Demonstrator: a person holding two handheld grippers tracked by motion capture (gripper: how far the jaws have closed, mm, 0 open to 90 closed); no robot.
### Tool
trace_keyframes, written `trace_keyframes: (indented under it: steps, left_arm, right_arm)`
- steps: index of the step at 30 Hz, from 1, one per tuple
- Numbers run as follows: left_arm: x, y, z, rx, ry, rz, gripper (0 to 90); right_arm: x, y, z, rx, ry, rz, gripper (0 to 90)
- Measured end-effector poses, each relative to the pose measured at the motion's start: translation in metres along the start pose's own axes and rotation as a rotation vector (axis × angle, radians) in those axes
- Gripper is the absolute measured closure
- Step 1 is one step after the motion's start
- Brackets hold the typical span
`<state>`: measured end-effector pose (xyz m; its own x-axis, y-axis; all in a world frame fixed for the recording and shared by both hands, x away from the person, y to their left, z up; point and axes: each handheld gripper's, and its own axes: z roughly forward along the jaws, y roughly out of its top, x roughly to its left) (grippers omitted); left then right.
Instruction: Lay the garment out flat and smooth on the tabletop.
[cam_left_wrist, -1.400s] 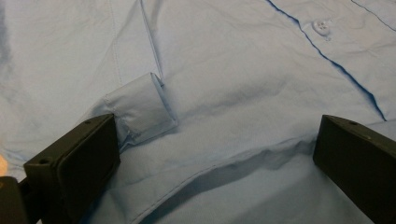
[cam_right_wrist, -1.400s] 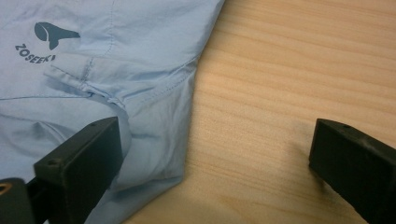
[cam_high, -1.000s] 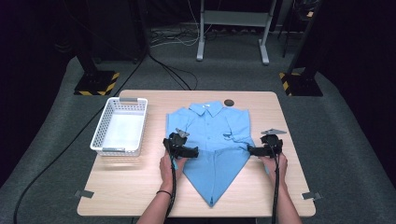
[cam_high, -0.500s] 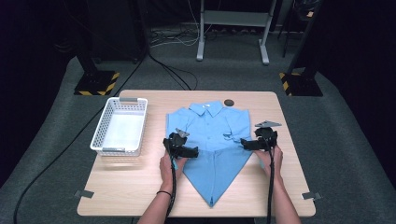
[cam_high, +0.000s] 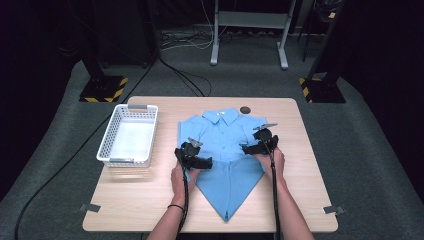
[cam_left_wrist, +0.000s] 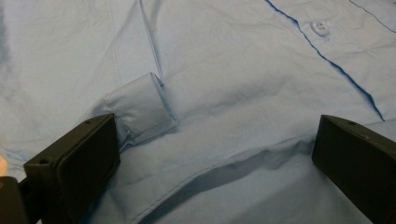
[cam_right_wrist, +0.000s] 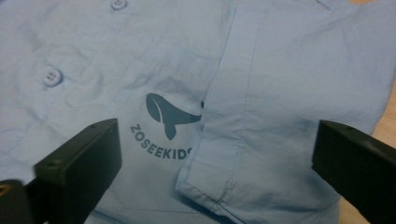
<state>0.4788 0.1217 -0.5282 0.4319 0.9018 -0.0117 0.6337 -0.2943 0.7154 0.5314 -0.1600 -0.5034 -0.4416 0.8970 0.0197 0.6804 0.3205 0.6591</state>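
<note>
Over the blue shirt (cam_high: 222, 150), left gripper (cam_high: 196, 159) gapes; right gripper (cam_high: 256, 146) too.

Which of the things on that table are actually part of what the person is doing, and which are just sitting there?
Part of the job:
- blue shirt, sleeves folded in, lower part folded to a point
- left tool, open over the shirt
- right tool, open over the shirt

Just lying about:
- white basket
- small dark round thing beyond the collar
</note>
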Motion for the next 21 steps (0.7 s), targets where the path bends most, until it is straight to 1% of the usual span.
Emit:
trace_keyframes:
  steps: [1,2,3,4,5,6,9,11,15,17,19,21]
  left_arm:
    - [0.0000,0.0000,0.0000,0.000,0.000,0.000,0.5]
    - [0.0000,0.0000,0.0000,0.000,0.000,0.000,0.5]
    - [0.0000,0.0000,-0.0001,0.001,0.000,0.001,0.5]
    - [0.0000,0.0000,0.0000,0.000,0.000,0.000,0.5]
    - [0.0000,0.0000,0.0000,0.000,0.000,0.000,0.5]
    - [0.0001,0.0000,-0.0001,0.001,0.000,0.000,0.5]
    - [0.0000,0.0000,0.0000,0.000,0.000,0.000,0.5]
    - [0.0001,0.0000,-0.0001,0.001,0.000,0.001,0.5]
    - [0.0000,0.0000,-0.0001,0.000,0.000,0.000,0.5]
    - [0.0000,0.0000,-0.0001,0.000,0.000,0.000,0.5]
    - [0.0001,0.0000,-0.0001,0.000,0.000,0.000,0.5]
    - [0.0000,0.0000,-0.0001,0.000,0.000,0.000,0.6]
  right_arm:
    - [0.0000,0.0000,0.0000,0.000,0.000,0.000,2.6]
    - [-0.0016,-0.0022,0.0054,0.027,-0.009,0.006,13.9]
    - [-0.0016,-0.0022,0.0054,0.027,-0.009,0.006,13.9]
    - [-0.0024,-0.0032,0.0069,0.041,-0.010,0.010,15.4]
    - [-0.0033,-0.0044,0.0078,0.042,-0.014,0.011,18.4]
    - [-0.0035,-0.0051,0.0064,0.034,-0.022,0.012,24.4]
    - [-0.0043,-0.0068,0.0033,0.018,-0.016,0.007,35.2]
    - [-0.0034,-0.0081,0.0020,0.009,-0.026,0.000,42.1]
    - [0.0007,-0.0088,0.0006,-0.003,-0.006,-0.018,58.7]
    - [0.0027,-0.0080,0.0003,-0.001,-0.007,-0.028,64.7]
    - [0.0028,-0.0076,0.0002,-0.002,-0.014,-0.025,71.9]
    - [-0.0001,-0.0081,0.0000,-0.006,-0.012,-0.012,76.6]
